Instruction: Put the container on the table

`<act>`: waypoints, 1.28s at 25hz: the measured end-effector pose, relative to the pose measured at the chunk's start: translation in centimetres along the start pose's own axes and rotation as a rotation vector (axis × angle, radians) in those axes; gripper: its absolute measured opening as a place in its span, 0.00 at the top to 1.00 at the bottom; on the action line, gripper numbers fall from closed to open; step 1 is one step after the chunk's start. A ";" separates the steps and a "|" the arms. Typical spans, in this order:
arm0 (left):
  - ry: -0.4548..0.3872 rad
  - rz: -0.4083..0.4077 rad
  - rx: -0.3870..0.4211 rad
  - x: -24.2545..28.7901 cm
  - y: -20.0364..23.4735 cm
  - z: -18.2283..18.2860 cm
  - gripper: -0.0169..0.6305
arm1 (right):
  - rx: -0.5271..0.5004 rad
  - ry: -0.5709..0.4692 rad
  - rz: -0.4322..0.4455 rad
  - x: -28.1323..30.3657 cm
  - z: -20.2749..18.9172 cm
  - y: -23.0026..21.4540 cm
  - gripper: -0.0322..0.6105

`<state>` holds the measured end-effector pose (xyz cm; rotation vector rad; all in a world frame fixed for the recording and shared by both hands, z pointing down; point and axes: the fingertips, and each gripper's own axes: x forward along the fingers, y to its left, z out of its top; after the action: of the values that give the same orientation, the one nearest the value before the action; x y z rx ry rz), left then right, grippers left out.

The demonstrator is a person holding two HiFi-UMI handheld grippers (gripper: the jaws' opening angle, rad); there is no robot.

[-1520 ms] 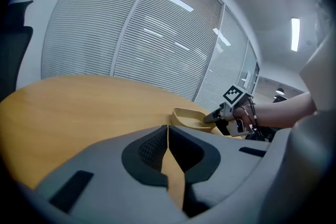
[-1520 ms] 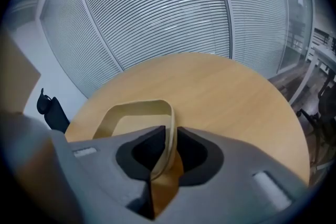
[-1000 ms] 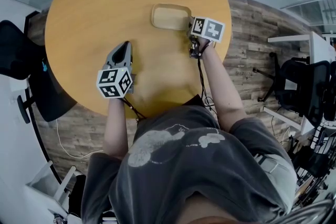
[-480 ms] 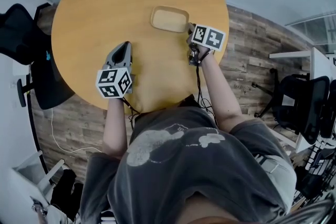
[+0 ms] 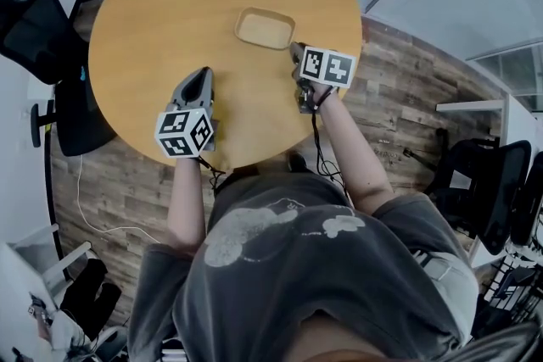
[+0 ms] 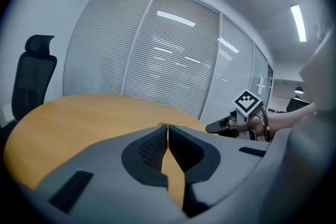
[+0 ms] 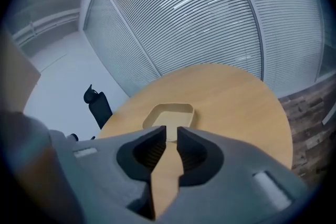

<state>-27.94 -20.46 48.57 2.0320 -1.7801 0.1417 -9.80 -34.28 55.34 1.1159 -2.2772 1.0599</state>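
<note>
Your right gripper (image 7: 171, 134) has let go: jaws slightly apart, empty, just short of the shallow tan container (image 5: 265, 28). It sits on the round table (image 5: 153, 21), toward its right edge. Your left gripper (image 6: 167, 131) is clenched on nothing.

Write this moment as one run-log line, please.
container: on table, ungripped | right gripper: slightly open, empty, near container | left gripper: shut, empty
</note>
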 end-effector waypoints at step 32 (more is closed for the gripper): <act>-0.045 0.264 -0.018 -9.8 -16.0 -7.2 0.97 | -0.300 0.097 0.346 -11.5 -4.6 -0.5 0.95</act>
<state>-12.68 -7.36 47.55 1.7929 -2.0642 0.1587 -2.39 -25.18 51.41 0.5542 -2.5001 0.8275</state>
